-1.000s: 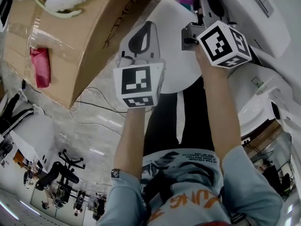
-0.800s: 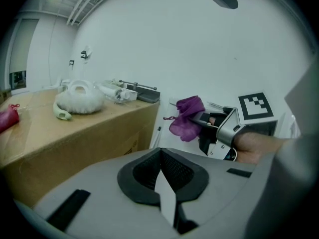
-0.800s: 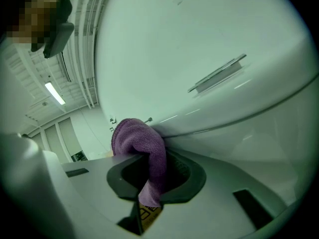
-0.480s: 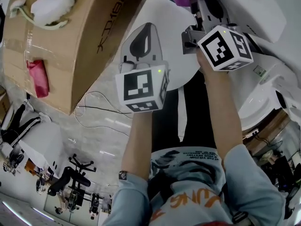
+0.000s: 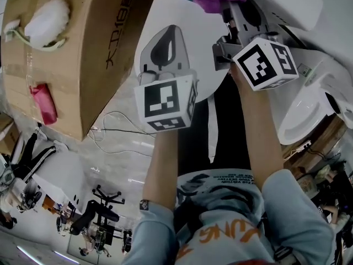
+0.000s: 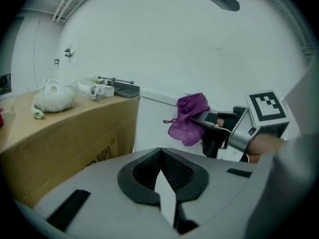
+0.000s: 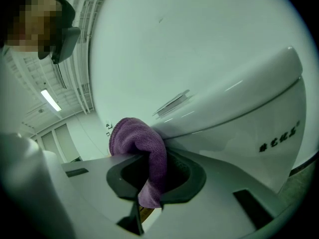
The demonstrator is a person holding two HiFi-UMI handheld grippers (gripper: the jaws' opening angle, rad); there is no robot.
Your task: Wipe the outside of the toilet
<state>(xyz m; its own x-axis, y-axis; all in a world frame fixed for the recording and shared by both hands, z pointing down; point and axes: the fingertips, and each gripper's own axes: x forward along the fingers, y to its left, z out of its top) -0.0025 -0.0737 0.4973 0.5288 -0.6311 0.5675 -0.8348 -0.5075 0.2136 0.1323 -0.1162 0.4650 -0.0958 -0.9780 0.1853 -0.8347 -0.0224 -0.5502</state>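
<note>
A cardboard box [image 5: 83, 54] stands to the left of the left tool [image 5: 165, 43]. A white fluffy thing [image 5: 47, 16] lies on its top, and a red thing [image 5: 43, 102] nearer the box's edge is too small to name. Small metal and plastic parts lie at the box's far end, seen from the left tool, and they are hard to make out.

The left tool's jaws are together with nothing between them. The right tool [image 5: 238, 12] is clamped on a purple cloth [image 7: 137, 138], which bunches out past the tips. The white toilet [image 7: 234, 118] is straight ahead of it and to its right. Whether cloth and porcelain touch cannot be told.

Below both tools is a pale, glossy floor [image 5: 110, 164], with a thin black cable [image 5: 113, 117] looping across it. The toilet is cut off at the head view's right edge
</note>
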